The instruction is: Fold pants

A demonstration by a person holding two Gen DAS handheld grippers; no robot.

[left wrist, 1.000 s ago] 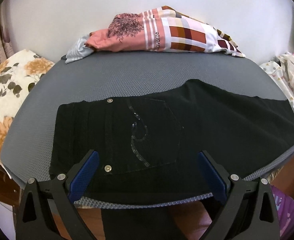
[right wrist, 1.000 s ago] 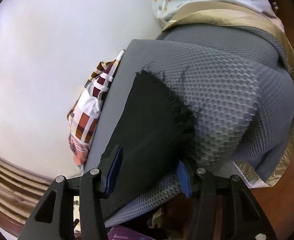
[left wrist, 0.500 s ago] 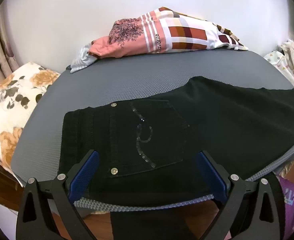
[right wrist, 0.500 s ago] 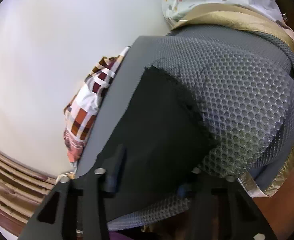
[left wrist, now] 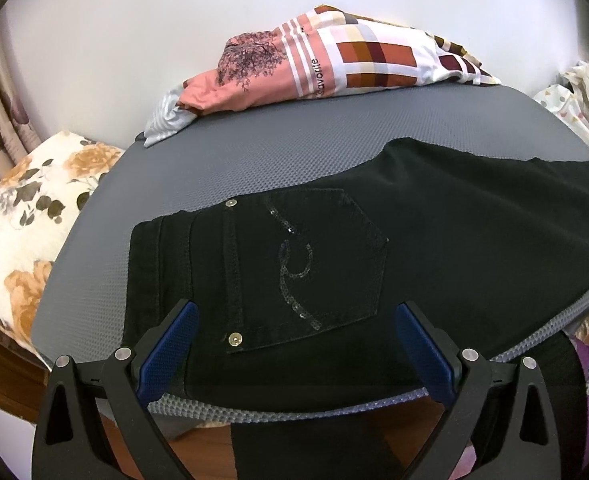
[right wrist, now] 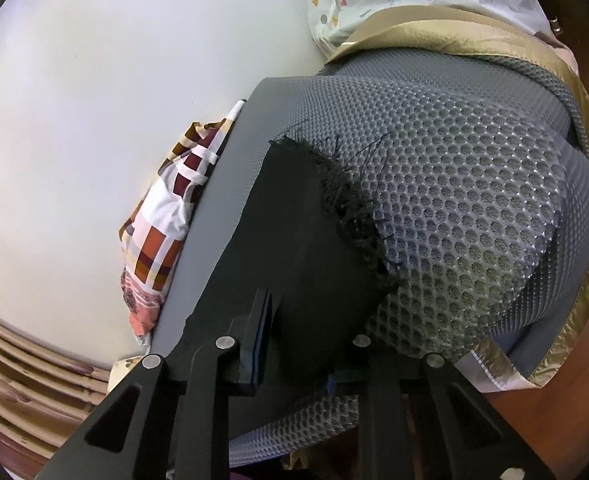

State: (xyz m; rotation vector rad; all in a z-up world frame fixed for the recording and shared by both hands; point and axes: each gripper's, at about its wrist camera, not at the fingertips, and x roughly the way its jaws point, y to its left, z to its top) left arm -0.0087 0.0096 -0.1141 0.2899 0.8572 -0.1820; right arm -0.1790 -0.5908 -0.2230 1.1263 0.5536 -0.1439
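Black pants [left wrist: 434, 240] lie flat on a grey mesh-covered surface [left wrist: 294, 140], waistband to the left and a sequinned back pocket [left wrist: 306, 264] facing up. My left gripper [left wrist: 294, 312] hovers open over the waist end, one finger on each side of the pocket, and holds nothing. In the right wrist view the leg [right wrist: 294, 220] ends in a frayed hem [right wrist: 354, 216] near the surface's rounded end [right wrist: 474, 200]. My right gripper [right wrist: 302, 344] is closing, and the near edge of the leg is bunched between its pads.
A pile of folded clothes [left wrist: 334, 68] lies along the back against the white wall. A floral pillow [left wrist: 26, 216] sits to the left and a patterned white cloth [left wrist: 574, 108] to the right. A gold-edged cover [right wrist: 566, 92] hangs over the right end. Wooden floor shows below.
The right gripper's jaws have narrowed from wide apart onto the edge of the pants leg, which now bunches between them. The left gripper tilted slightly and stays open.
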